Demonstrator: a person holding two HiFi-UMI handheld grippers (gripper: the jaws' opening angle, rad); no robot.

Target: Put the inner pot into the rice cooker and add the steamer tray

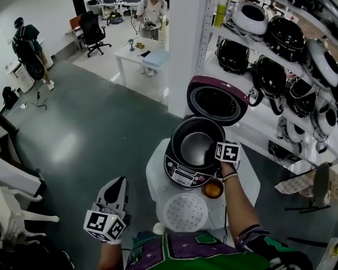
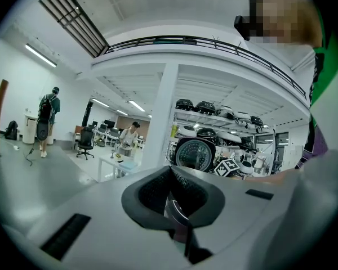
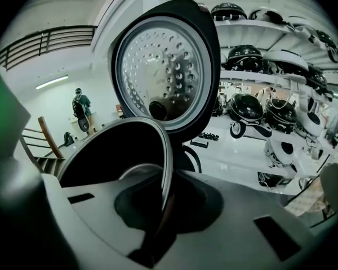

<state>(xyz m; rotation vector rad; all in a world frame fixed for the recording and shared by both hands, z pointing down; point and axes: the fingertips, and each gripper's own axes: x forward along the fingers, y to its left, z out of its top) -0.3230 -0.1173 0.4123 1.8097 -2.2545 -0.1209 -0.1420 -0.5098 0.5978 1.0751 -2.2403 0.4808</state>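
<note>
The rice cooker [image 1: 183, 170] stands on a small white table [image 1: 248, 191] with its lid [image 1: 217, 100] swung up. The dark inner pot [image 1: 196, 148] sits in the cooker's well. My right gripper [image 1: 219, 151] is at the pot's right rim and is shut on it. In the right gripper view the thin rim [image 3: 160, 151] runs between the jaws of my right gripper [image 3: 159, 207], under the perforated lid plate [image 3: 160, 66]. The white round steamer tray [image 1: 185, 212] lies on the table in front of the cooker. My left gripper [image 1: 120, 182] hangs shut and empty, left of the table.
A small orange cup [image 1: 213, 189] sits between the cooker and the tray. White shelves [image 1: 281, 44] with several rice cookers fill the right side. A chair [image 1: 321, 190] stands to the right. Open grey floor lies to the left, with people and desks far off.
</note>
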